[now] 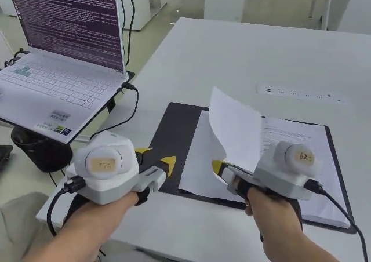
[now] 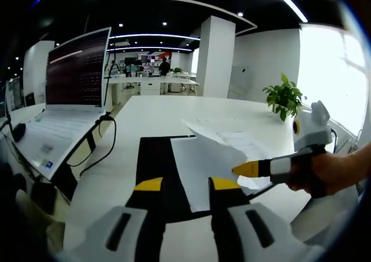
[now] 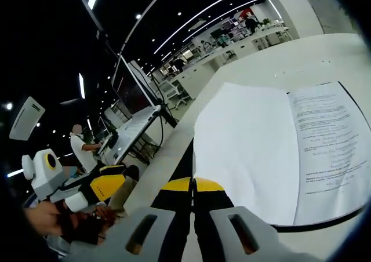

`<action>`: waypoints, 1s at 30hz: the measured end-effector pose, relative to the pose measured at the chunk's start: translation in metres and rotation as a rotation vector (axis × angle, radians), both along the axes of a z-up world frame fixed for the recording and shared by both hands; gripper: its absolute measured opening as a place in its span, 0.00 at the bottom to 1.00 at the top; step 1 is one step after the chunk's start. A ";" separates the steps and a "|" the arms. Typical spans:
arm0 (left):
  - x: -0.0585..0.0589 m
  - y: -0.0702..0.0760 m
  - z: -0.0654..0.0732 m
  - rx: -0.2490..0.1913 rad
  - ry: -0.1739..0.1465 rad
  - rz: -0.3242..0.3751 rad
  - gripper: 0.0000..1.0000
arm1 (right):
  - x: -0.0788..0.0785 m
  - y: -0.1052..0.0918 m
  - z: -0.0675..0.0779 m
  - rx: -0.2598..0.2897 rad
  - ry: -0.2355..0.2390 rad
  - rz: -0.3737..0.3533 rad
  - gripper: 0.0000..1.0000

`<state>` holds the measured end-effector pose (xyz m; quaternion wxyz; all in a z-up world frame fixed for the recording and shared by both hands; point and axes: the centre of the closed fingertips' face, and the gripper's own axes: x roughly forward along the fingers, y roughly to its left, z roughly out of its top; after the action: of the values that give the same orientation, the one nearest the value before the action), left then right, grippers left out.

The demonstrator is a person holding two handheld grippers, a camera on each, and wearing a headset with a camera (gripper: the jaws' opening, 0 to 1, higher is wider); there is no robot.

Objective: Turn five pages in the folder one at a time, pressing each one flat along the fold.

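A black folder point(image 1: 174, 128) lies open on the white table, with white sheets on its left half and a printed page point(image 1: 295, 137) on its right half. One white page point(image 1: 235, 128) stands lifted and curled above the fold. My right gripper point(image 1: 219, 166) is shut on that page's near edge. In the right gripper view the jaws point(image 3: 192, 185) meet on the page point(image 3: 249, 152), beside the printed page point(image 3: 330, 140). My left gripper point(image 1: 156, 156) hovers open at the folder's near left corner. Its jaws point(image 2: 186, 184) are spread over the folder point(image 2: 153, 157), holding nothing, and the right gripper point(image 2: 249, 169) enters from the right.
An open laptop point(image 1: 64, 53) sits on a stand at the left, its black cable trailing toward the folder. A white power strip point(image 1: 301, 94) lies on the table behind the folder. A potted plant point(image 2: 284, 97) stands at the far right.
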<state>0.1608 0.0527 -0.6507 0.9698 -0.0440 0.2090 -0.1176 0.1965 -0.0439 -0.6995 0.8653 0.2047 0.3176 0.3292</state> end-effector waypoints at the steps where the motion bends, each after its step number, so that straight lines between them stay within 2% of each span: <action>1: -0.001 0.001 0.000 -0.003 0.001 0.004 0.28 | 0.000 0.003 -0.005 -0.010 0.006 0.010 0.00; 6: -0.007 0.009 0.002 -0.019 0.005 0.021 0.28 | 0.000 0.016 -0.027 -0.061 0.033 0.052 0.00; 13: -0.014 0.016 -0.005 -0.021 0.029 0.038 0.28 | 0.002 0.027 -0.054 -0.119 0.061 0.088 0.00; 14: -0.014 0.017 -0.006 -0.020 0.033 0.039 0.28 | 0.001 0.026 -0.060 -0.141 0.066 0.096 0.00; 25: -0.016 0.018 -0.017 -0.018 0.065 0.039 0.28 | -0.002 0.033 -0.083 -0.205 0.087 0.126 0.00; 30: -0.016 0.018 -0.024 -0.016 0.080 0.037 0.28 | 0.005 0.032 -0.099 -0.226 0.098 0.136 0.00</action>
<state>0.1452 0.0707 -0.6747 0.9623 -0.0603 0.2459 -0.0993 0.2011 -0.0121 -0.7984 0.8420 0.0996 0.4078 0.3390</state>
